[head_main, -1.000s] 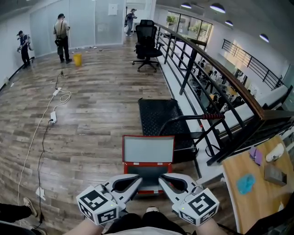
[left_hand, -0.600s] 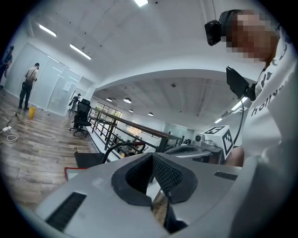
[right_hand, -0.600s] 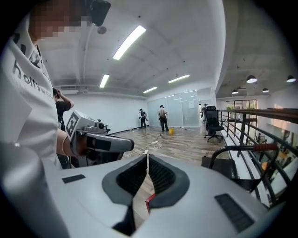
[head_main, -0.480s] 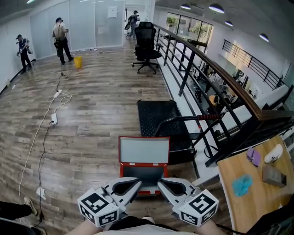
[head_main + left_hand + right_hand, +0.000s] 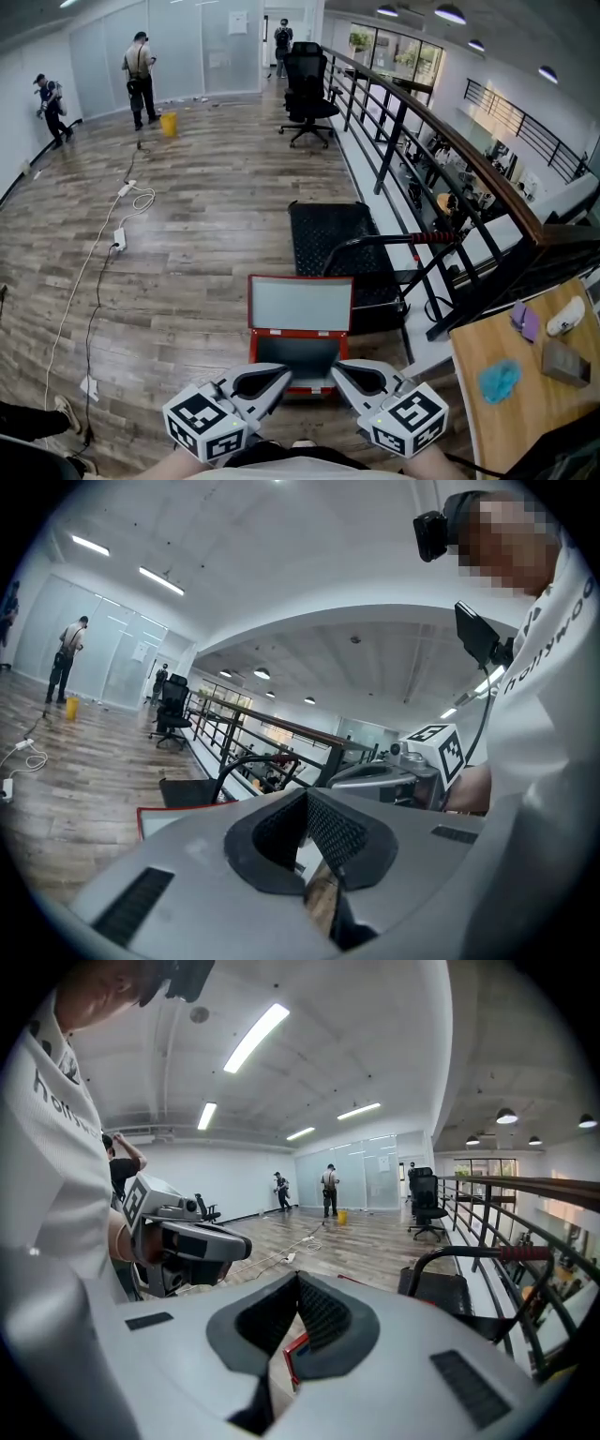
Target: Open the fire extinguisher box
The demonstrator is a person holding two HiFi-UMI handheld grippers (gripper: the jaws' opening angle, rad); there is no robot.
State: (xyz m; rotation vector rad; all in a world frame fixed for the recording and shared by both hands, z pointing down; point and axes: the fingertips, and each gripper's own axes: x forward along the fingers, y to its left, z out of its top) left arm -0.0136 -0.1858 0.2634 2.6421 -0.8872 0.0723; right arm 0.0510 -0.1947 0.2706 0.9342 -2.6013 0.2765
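Fire extinguisher box (image 5: 300,323): red frame, pale grey lid panel, dark grey inside.
Left gripper (image 5: 281,372), right gripper (image 5: 339,370): light grey shells, black ribbed lining, cubes in black-and-white squares.
Floor (image 5: 187,234): grey-brown wood-grain planks.
Mat (image 5: 328,239): black, dotted.
Bucket (image 5: 169,123): yellow.
Table (image 5: 525,422): light wood.
Cloth (image 5: 500,379): blue.
Railing (image 5: 480,289): black bars, brown top.

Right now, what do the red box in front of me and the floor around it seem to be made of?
The red rectangular box looks like painted sheet metal: thin, straight red edges; the pale flat panel in its lid may be glass or plastic. The brown plank floor looks like wood or laminate: grain streaks, plank seams, slight sheen.
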